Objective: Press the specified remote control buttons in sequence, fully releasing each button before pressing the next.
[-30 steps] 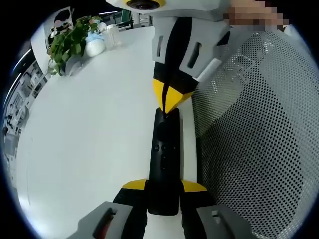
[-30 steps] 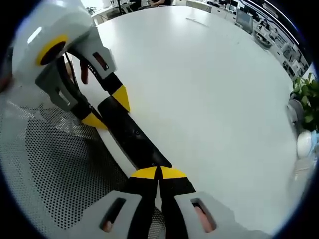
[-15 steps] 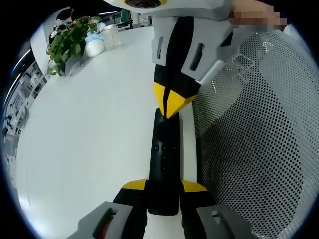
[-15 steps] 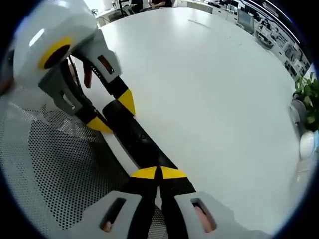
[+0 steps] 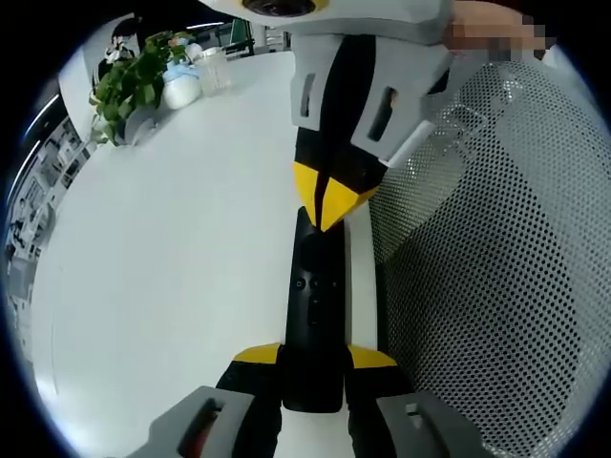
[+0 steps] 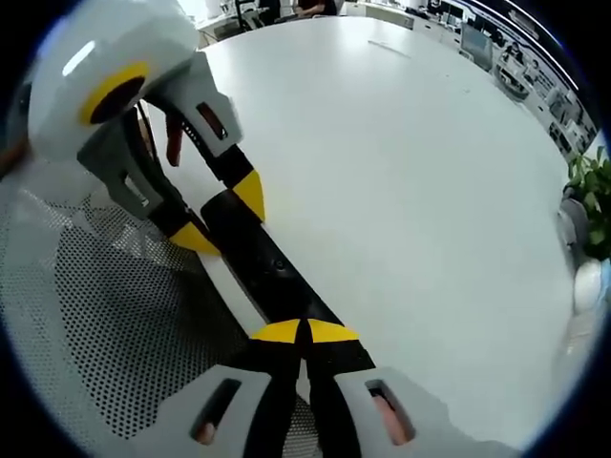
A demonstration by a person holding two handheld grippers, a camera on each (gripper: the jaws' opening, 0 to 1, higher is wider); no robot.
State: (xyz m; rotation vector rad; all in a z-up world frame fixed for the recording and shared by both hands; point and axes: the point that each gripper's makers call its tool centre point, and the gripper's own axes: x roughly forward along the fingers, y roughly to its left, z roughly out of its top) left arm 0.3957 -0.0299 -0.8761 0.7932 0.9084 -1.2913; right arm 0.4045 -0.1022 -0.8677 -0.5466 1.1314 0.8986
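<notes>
Since the earlier frames your right gripper has slid slightly further along the remote control, its jaws pressed together with tips on the remote's far end. Your left gripper pinches the remote's near end above the white table, beside the perforated mesh surface.

No text, label, brand, number or sign could be read in either view. The black remote control showed only small round buttons, with no legible marking on them. The papers or posters at the far left edge of the left gripper view were too blurred and small to make out.
</notes>
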